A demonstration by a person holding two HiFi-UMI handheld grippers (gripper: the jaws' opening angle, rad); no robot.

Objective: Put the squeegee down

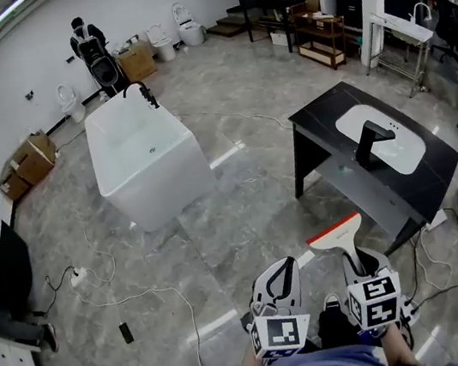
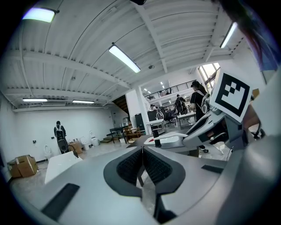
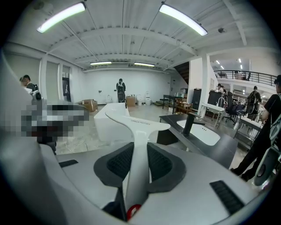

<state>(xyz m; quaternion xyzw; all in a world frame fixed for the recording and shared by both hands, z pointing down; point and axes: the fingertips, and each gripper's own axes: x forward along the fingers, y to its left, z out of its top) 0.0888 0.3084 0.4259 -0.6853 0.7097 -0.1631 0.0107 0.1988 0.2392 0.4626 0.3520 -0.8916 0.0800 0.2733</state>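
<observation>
right gripper (image 3: pixel 139 154) clamped on squeegee (image 3: pixel 138 125) handle | left gripper (image 2: pixel 142 154) pinched together, empty | risk: blade could clip the black counter (image 1: pixel 325 131) edge; squeegee twists loose; drops

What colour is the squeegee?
The squeegee is white with a red blade edge, clearest in the head view.

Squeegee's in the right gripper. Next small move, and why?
Probably carry the right gripper forward over the black counter before lowering. Its jaws are shut on the squeegee, which hangs over the floor, short of the counter's near edge, so opening now would likely drop it.
</observation>
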